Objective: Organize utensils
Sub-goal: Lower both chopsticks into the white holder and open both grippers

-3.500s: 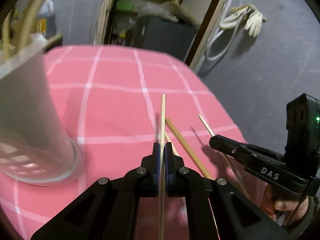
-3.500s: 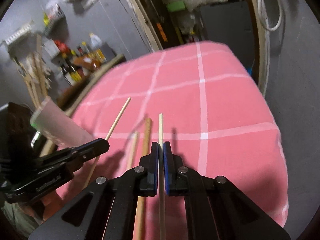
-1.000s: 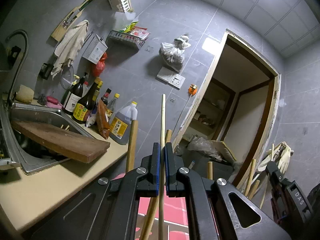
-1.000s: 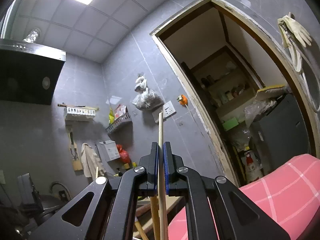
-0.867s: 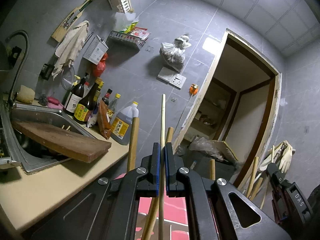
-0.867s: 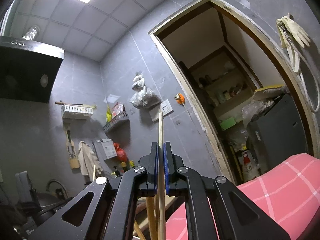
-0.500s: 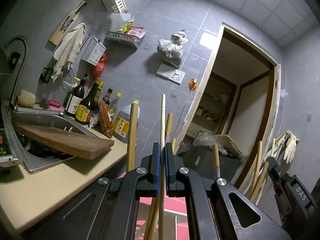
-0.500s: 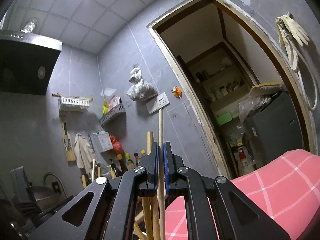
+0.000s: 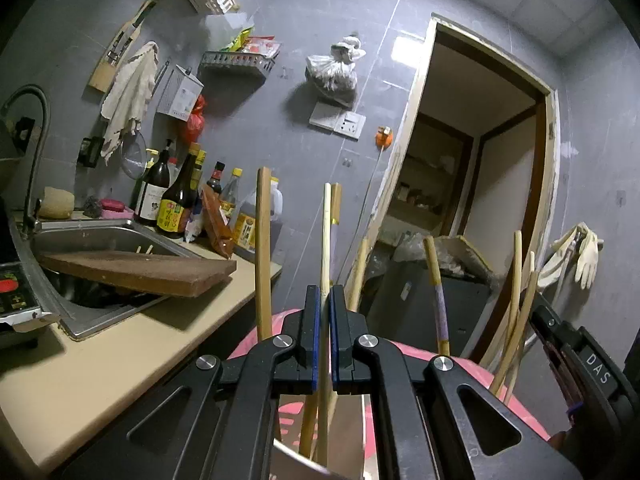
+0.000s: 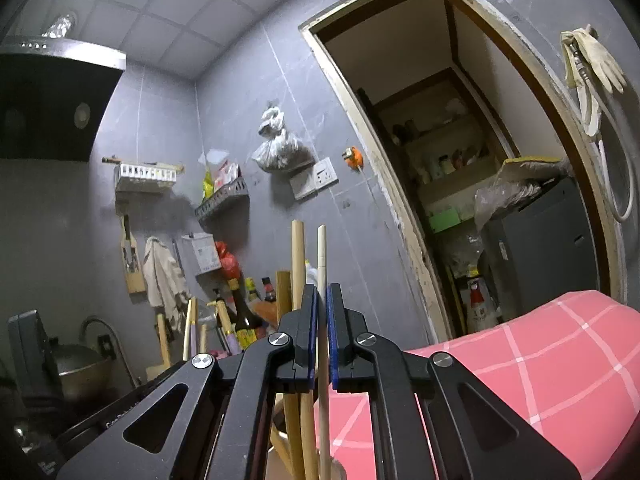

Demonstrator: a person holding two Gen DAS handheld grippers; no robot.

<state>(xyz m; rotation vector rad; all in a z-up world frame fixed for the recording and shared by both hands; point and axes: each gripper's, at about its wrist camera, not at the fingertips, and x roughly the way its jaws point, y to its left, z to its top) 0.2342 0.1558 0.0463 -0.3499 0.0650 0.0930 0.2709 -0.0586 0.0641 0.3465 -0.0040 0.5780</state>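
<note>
My left gripper point(image 9: 325, 300) is shut on a pale wooden chopstick point(image 9: 326, 232) that stands upright, its lower end inside the rim of a pale cup point(image 9: 298, 462). Several other chopsticks point(image 9: 263, 252) stand in that cup all around it. My right gripper point(image 10: 322, 292) is shut on a second pale chopstick point(image 10: 322, 256), also upright, beside thicker sticks point(image 10: 297, 256) over the same cup point(image 10: 340, 470). In the left wrist view the right gripper point(image 9: 538, 314) shows at the right edge, close to the leaning sticks point(image 9: 516, 288).
The pink checked tablecloth point(image 10: 540, 360) lies below and to the right. A counter point(image 9: 120, 360) with a sink point(image 9: 88, 236), a wooden board point(image 9: 140, 270) and bottles point(image 9: 176, 200) runs on the left. Behind is an open doorway point(image 9: 472, 200).
Both chopsticks went from lying flat over the table to upright. Over the last second both grippers sank a little, and more of the cup's standing sticks rose into both views.
</note>
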